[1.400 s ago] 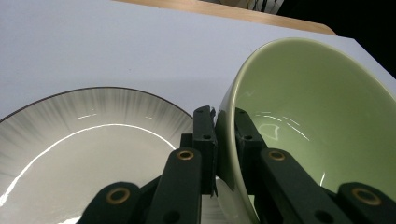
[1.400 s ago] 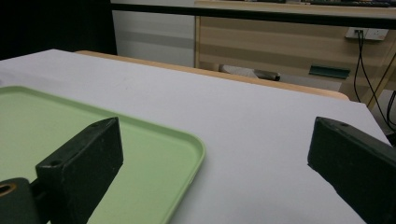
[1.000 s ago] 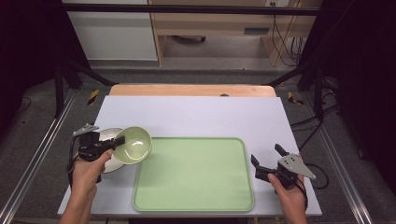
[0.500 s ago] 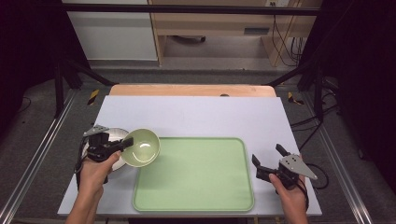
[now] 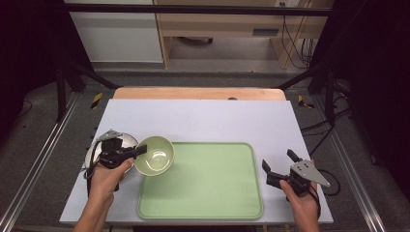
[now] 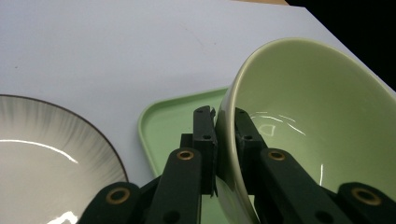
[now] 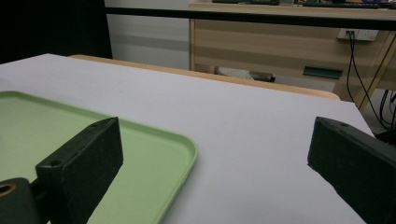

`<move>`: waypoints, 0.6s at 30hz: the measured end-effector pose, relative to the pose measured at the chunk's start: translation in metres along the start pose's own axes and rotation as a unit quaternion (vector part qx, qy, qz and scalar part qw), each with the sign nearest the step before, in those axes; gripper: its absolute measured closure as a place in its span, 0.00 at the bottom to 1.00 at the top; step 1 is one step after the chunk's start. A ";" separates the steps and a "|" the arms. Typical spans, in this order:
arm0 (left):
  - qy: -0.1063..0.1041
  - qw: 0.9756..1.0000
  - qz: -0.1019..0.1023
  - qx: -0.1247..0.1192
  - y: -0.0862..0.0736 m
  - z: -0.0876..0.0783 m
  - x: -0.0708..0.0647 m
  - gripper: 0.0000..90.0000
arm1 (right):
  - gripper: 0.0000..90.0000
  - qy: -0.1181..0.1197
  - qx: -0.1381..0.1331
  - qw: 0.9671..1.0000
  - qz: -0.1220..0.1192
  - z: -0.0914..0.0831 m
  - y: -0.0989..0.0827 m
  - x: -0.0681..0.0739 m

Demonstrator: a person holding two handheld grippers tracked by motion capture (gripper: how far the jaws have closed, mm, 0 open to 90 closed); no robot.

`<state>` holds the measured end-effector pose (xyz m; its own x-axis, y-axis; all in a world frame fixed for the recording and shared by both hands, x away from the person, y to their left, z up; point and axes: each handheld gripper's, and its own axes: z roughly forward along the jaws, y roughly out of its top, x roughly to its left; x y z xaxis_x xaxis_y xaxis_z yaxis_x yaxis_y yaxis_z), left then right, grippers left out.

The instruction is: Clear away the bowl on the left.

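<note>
Between left tongs (image 6: 224, 116), bowl (image 6: 317, 126) rim

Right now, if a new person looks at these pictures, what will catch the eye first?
First, the green bowl, tilted and pinched by its rim in the left tongs, over the near-left corner of the green tray. Next, the white plate on the table just left of the bowl. At the tray's right edge, the right tongs stand open with nothing between them.
</note>
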<state>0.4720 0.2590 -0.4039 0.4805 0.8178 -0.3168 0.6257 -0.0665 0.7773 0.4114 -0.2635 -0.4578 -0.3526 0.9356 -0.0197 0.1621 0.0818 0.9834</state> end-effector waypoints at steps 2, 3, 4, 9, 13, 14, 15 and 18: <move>0.003 1.000 0.011 0.003 0.003 0.003 -0.007 0.92 | 0.04 0.000 -0.001 1.000 0.001 0.000 0.000 0.000; 0.003 1.000 0.014 0.004 0.004 0.005 -0.008 0.92 | 0.04 0.000 -0.002 1.000 0.002 0.000 0.000 0.000; 0.001 1.000 0.013 0.003 0.005 0.007 -0.010 0.92 | 0.04 0.000 -0.002 1.000 0.000 0.000 0.000 0.000; -0.015 1.000 0.013 0.007 0.009 0.015 -0.016 0.92 | 0.04 0.001 -0.001 1.000 0.000 0.000 0.000 0.001; -0.021 1.000 0.015 0.011 0.009 0.022 -0.022 0.92 | 0.04 0.000 -0.001 1.000 0.000 0.000 0.000 0.001; -0.022 1.000 0.015 0.012 0.009 0.023 -0.024 0.92 | 0.04 0.000 -0.001 1.000 0.000 0.000 0.000 0.001; -0.023 0.999 0.018 0.014 0.008 0.025 -0.025 0.92 | 0.04 0.001 -0.001 1.000 0.000 0.000 0.000 0.001; -0.028 0.999 0.023 0.018 0.008 0.030 -0.031 0.92 | 0.04 0.001 -0.001 1.000 -0.001 0.000 0.000 0.001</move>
<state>0.4809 0.2163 -0.4044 0.5420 0.7801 -0.3126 0.6238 -0.1243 0.7717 0.4113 -0.2623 -0.4577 -0.3548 0.9347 -0.0203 0.1599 0.0821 0.9837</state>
